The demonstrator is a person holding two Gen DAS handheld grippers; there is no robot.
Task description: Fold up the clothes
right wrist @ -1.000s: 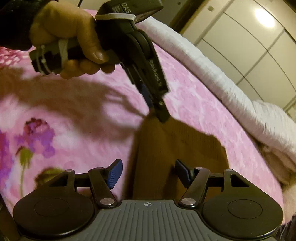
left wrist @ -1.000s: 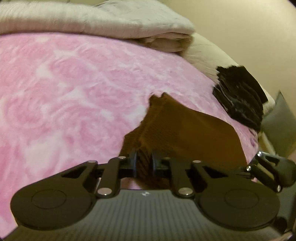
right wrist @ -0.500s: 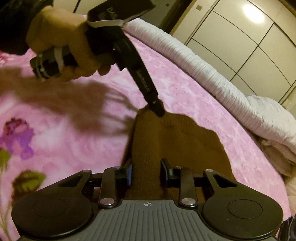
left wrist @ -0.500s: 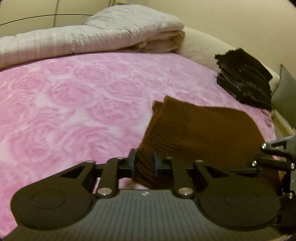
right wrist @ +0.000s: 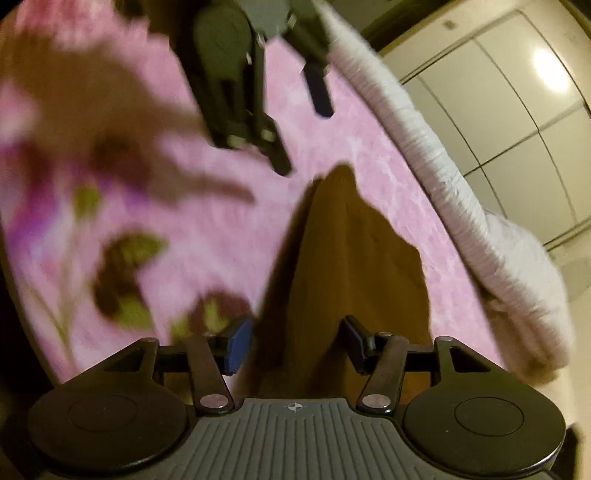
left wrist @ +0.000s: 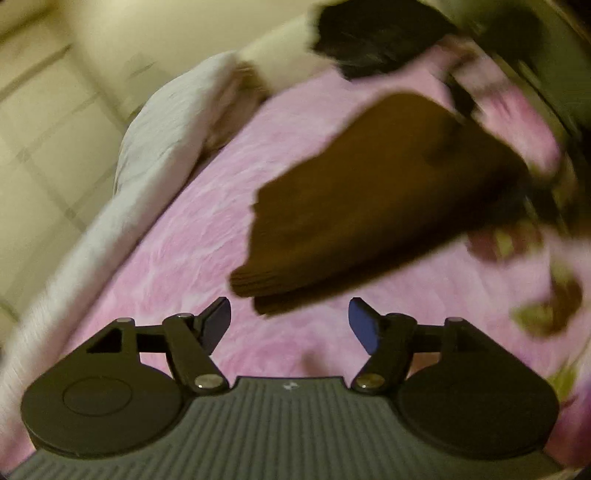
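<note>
A folded brown knit garment (left wrist: 369, 192) lies flat on the pink rose-patterned blanket (left wrist: 192, 236). My left gripper (left wrist: 290, 325) is open and empty, just short of the garment's near edge. In the right wrist view the garment (right wrist: 347, 258) runs away from my right gripper (right wrist: 295, 345), whose jaws stand open on either side of its near end. The left gripper (right wrist: 306, 140) shows there too, open, above the blanket beyond the garment's far tip. Both views are motion-blurred.
A rolled white quilt (left wrist: 155, 140) runs along the blanket's far edge and also shows in the right wrist view (right wrist: 461, 206). A dark folded pile (left wrist: 373, 33) sits on a pale pillow behind the garment. Wardrobe doors (right wrist: 517, 110) stand beyond the bed.
Both grippers have opened and let go of the brown garment, which now lies flat on the blanket. The left gripper has pulled back and swung, so its view is rotated.
</note>
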